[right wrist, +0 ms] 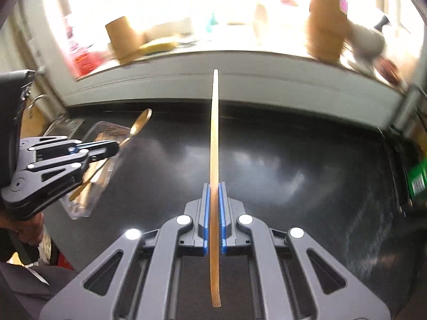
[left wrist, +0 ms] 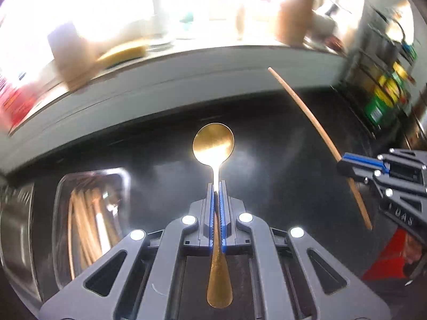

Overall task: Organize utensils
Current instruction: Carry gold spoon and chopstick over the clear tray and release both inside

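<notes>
My left gripper [left wrist: 216,186] is shut on a gold spoon [left wrist: 213,141], held by its handle with the bowl pointing forward above the black countertop [left wrist: 267,165]. My right gripper [right wrist: 214,186] is shut on a thin wooden stick-like utensil [right wrist: 214,133], seen edge-on and pointing forward. In the left wrist view the right gripper [left wrist: 344,166] shows at the right with the wooden utensil [left wrist: 307,112]. In the right wrist view the left gripper [right wrist: 114,148] shows at the left with the spoon [right wrist: 140,124]. A clear tray [left wrist: 90,213] holding several wooden utensils lies at the left.
A grey ledge [left wrist: 186,64] runs along the back of the counter, with brown containers [right wrist: 325,32], a yellow sponge [left wrist: 125,52] and bottles on it. A rack of coloured packets [left wrist: 384,93] stands at the right. A metal container [left wrist: 16,226] sits left of the tray.
</notes>
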`<state>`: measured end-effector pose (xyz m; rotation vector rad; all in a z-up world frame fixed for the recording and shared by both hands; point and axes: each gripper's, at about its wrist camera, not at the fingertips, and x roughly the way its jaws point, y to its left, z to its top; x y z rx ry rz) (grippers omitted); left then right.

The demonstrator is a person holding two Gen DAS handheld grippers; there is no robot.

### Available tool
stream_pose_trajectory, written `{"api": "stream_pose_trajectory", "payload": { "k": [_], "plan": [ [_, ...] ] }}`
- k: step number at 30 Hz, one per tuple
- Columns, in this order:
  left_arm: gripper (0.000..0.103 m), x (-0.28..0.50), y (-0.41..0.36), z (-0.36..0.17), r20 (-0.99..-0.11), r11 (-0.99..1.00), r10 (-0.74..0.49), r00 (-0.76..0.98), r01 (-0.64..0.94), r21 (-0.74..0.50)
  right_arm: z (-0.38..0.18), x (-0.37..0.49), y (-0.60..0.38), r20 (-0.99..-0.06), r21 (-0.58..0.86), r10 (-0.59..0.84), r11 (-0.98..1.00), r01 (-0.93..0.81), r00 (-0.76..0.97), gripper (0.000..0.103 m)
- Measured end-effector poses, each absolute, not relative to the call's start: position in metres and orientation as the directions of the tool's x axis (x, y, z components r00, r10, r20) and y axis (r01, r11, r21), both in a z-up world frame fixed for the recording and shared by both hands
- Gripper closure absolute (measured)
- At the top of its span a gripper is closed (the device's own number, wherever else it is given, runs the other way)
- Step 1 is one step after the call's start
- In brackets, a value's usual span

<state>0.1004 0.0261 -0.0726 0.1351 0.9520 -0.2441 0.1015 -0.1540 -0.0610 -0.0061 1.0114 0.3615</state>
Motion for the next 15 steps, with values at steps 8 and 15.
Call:
{"api": "stream_pose_trajectory", "payload": {
  "k": [8, 15],
  "plan": [
    [0.1, 0.077, 0.102, -0.055, -0.805, 0.997, -0.042, 0.592, 0.071, 0.0, -0.041, 0.103, -0.062, -0.81, 0.169, 0.398, 0.861, -0.479, 0.431, 0.096],
    [0.103, 0.05, 0.179, -0.054, -0.793, 0.997, 0.058, 0.606, -0.07, 0.02, -0.041, 0.097, 0.027, -0.808, 0.217, 0.473, 0.792, -0.571, 0.35, 0.096]
  ]
}}
